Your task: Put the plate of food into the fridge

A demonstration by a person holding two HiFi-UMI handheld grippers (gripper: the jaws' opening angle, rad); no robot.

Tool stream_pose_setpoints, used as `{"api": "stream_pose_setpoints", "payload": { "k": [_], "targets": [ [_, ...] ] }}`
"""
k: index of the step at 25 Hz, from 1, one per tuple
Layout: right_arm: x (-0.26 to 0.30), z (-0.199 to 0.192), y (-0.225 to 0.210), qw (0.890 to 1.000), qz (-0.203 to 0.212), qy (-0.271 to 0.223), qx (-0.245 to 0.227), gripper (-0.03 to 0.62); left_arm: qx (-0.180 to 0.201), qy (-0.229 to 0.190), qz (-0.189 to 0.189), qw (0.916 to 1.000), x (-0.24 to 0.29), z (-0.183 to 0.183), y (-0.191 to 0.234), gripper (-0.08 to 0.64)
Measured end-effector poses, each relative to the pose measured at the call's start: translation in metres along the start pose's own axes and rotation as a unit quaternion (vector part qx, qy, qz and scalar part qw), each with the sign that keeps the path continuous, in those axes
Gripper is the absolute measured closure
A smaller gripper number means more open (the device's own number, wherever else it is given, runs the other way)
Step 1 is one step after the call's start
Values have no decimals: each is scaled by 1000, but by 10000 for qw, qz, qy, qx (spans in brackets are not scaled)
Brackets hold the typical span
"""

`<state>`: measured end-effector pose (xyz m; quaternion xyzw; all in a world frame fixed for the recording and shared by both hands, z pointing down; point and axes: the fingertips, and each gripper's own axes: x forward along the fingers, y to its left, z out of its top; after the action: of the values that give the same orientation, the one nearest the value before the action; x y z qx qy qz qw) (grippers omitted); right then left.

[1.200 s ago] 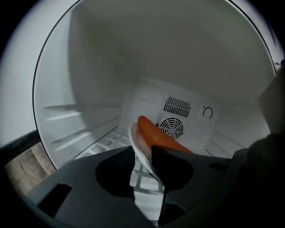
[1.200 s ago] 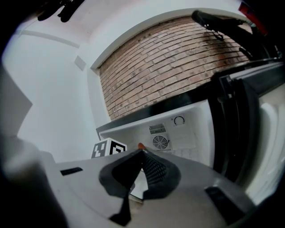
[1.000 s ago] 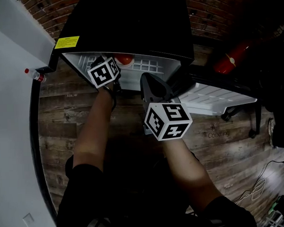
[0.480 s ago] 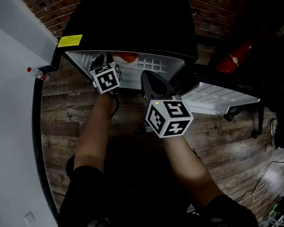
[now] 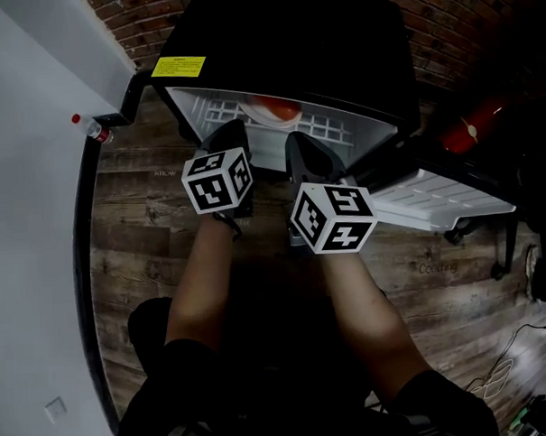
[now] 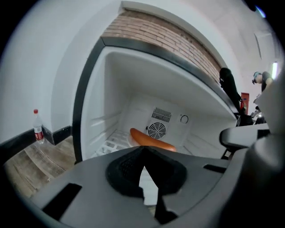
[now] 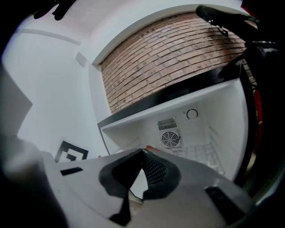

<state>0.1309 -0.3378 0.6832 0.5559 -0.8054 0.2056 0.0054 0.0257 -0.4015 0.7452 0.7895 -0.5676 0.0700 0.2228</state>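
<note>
Water bottle: upright on the floor by the wall, left of the fridge.
Left gripper: jaws closed, empty, just outside the open fridge.
Plate of food: long orange-red sausage on a pale plate, on the fridge's wire shelf, before the rear fan.
Right gripper: jaws closed, empty.

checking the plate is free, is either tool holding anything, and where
Nothing: the left tool and right tool are shut and empty; the plate of food sits in the fridge.
</note>
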Motion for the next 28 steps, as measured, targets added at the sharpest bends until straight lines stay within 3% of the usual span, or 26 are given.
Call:
{"api": "stream_pose_setpoints", "payload": {
  "k": [2, 8, 14, 18, 22, 25, 28],
  "targets": [
    [7, -7, 5, 9999, -25, 87, -93, 578, 37, 5, -115, 9999, -16, -1, -3, 563],
    [29, -26, 16, 9993, -177, 303, -157, 578, 731, -210, -166, 9970, -63, 11, -9, 563],
    [35, -13, 35, 9990, -132, 140, -409, 578, 917, -422, -190, 9947, -94, 34, 2, 563],
    [18, 2, 49, 9989, -153, 142, -412, 578, 1048, -246, -266, 9938, -110, 46, 10, 563],
    [-8, 3, 50, 9969, -470, 620, -103, 578, 1001, 123, -278, 9945, -145, 67, 8, 563],
    [-27, 40, 55, 9938, -664, 882, -99, 578, 1069, 318, -341, 9932, -175, 100, -9, 563],
    [-54, 95, 78, 9938, -641, 898, -123, 578, 872, 472, -401, 9943, -206, 142, -30, 563]
  ]
}}
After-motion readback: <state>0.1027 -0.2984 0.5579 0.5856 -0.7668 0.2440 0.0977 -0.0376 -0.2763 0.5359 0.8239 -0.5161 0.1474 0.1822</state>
